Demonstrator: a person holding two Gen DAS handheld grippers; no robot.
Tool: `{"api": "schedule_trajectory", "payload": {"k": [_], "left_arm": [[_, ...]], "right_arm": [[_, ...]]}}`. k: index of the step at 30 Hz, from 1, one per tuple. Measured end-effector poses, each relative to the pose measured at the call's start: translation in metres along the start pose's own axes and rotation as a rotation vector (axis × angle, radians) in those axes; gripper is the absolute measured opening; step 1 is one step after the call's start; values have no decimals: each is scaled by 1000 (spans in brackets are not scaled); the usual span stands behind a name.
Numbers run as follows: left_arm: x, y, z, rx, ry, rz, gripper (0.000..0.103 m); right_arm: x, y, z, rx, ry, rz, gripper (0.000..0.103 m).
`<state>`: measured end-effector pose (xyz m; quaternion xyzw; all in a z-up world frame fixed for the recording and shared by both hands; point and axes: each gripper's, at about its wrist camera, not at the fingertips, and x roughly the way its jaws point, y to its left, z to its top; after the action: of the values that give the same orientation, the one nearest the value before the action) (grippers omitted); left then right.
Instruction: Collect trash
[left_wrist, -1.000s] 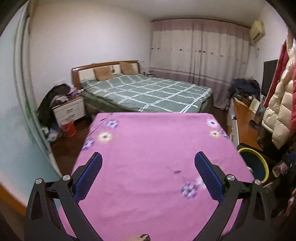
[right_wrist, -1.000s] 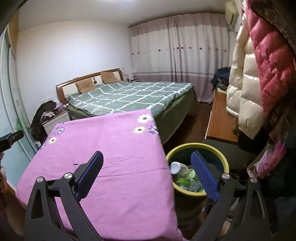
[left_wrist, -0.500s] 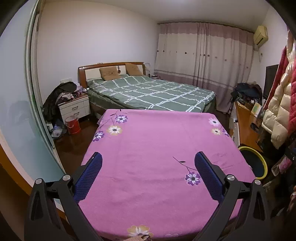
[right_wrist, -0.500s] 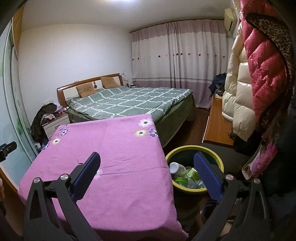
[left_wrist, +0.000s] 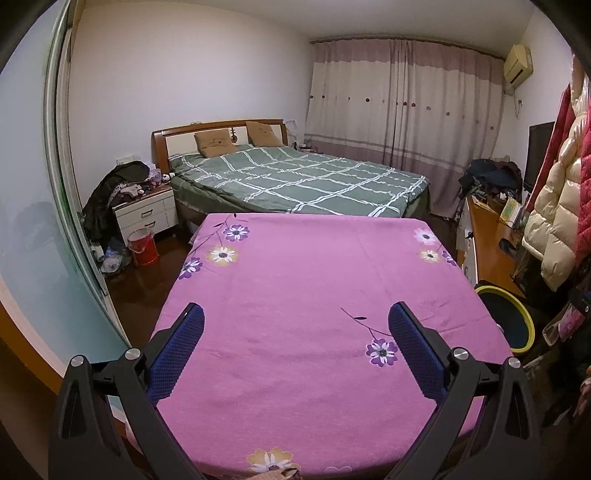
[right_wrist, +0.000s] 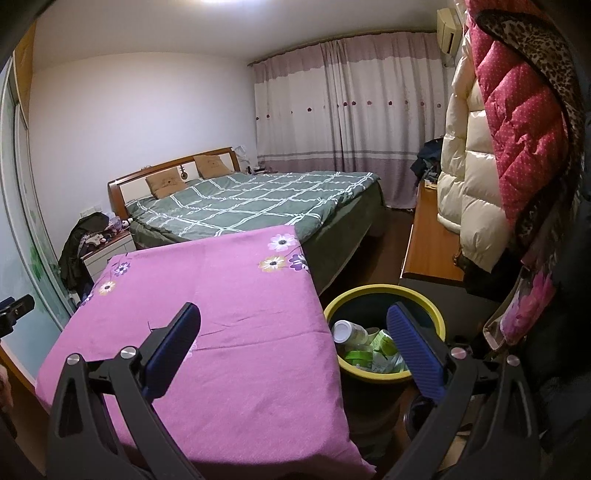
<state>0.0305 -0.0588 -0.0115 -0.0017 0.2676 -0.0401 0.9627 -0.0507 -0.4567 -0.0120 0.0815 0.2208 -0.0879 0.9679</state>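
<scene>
Trash: white plastic bottle (right_wrist: 349, 331) and green paper wrappers (right_wrist: 384, 350) lie inside the yellow-rimmed dark round bin (right_wrist: 369, 291), just beside the pink flowered tablecloth (right_wrist: 221, 314).
Handling: probably light, crushable; bottle likely slick, so take it across the body.
Left gripper (left_wrist: 295, 330): jaws wide, empty, above the cloth.
Right gripper (right_wrist: 293, 326): jaws wide, empty, touching nothing.

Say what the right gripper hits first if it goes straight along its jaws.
Probably the right edge of the pink flowered tablecloth, beside the yellow-rimmed trash bin. The right gripper is open and empty; depth is unclear, so it may pass over toward the bed.
</scene>
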Motion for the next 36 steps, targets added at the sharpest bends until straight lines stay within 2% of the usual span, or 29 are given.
{"api": "schedule_trajectory", "payload": {"k": [36], "left_arm": [[8, 3, -6, -9, 15, 9, 98]], "right_arm": [[1, 10, -2, -6, -9, 10, 96]]}}
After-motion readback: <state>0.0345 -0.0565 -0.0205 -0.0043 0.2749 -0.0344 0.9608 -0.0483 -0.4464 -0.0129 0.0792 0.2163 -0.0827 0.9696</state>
